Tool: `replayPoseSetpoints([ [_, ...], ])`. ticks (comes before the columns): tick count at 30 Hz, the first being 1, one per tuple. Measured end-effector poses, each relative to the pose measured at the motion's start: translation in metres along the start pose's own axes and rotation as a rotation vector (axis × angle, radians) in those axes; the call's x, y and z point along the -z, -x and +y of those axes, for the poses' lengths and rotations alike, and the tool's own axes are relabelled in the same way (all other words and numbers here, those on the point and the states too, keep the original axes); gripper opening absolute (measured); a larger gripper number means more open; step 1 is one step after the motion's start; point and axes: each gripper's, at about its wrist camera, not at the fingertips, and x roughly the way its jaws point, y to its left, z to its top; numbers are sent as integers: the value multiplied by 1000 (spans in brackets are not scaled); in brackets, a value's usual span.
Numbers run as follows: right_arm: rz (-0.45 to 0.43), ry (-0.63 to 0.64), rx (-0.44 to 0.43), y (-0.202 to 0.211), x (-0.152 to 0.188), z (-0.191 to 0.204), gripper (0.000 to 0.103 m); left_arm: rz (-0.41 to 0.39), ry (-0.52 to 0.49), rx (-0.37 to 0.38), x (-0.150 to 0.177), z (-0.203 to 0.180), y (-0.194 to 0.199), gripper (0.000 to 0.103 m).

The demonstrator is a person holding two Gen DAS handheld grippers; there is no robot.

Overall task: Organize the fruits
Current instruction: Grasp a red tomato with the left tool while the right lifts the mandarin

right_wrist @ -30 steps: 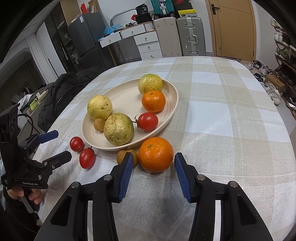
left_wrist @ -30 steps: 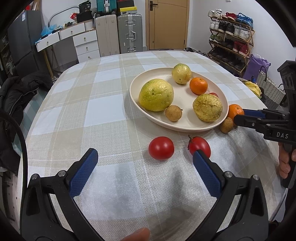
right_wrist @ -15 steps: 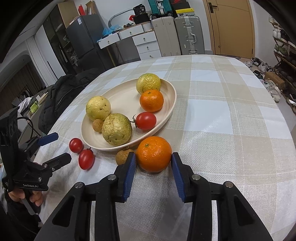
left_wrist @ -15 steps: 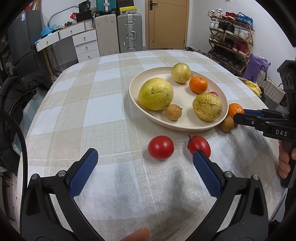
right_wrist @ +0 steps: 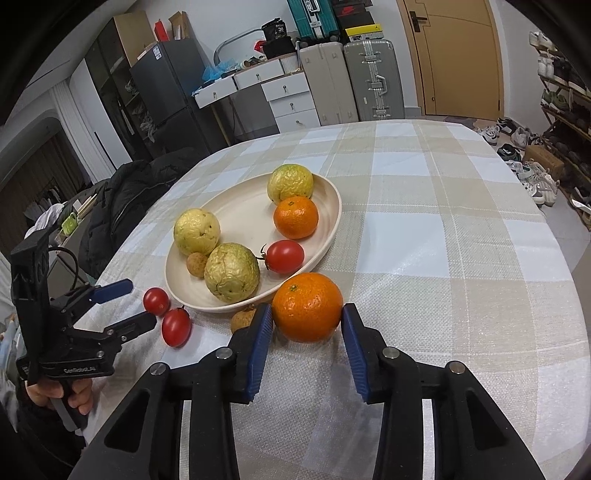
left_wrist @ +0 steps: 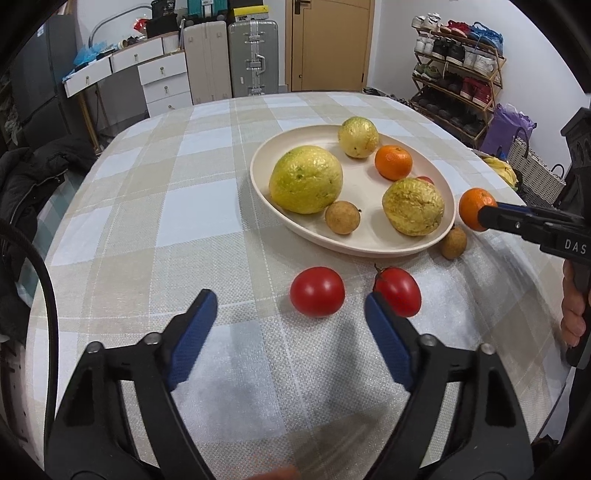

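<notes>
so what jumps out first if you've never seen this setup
The right gripper clamps a bright orange on the checked tablecloth, just outside the cream plate of yellow-green fruit. The left gripper is closing, nothing between its fingers, near two red tomatoes.

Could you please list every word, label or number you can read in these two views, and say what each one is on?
"DAS": white letters, cut off at the frame edge, on the right gripper body, left wrist view.
"GenRobot.AI": small print on the left gripper body, only just legible.
"38": on a black box atop the drawers.
Shoebox and suitcase labels: too small to read.
</notes>
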Motion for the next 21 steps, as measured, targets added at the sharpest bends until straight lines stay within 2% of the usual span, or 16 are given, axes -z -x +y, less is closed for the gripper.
replayPoseSetpoints([
  [4,-2,-2,-1,1,0,0,39,26,-1,41,-1,-2,-9,68],
  [8,0,-1,-3,1,0,0,39,27,3,75,-2,-3,-10,49],
  [10,0,0,-6,2,0,1,39,27,-1,89,-2,-4,-11,37],
  [11,-1,1,-6,2,0,1,39,26,-1,92,-2,-5,-10,28],
  [21,-9,-2,-8,3,0,1,39,-10,-19,114,-1,-7,-1,28],
])
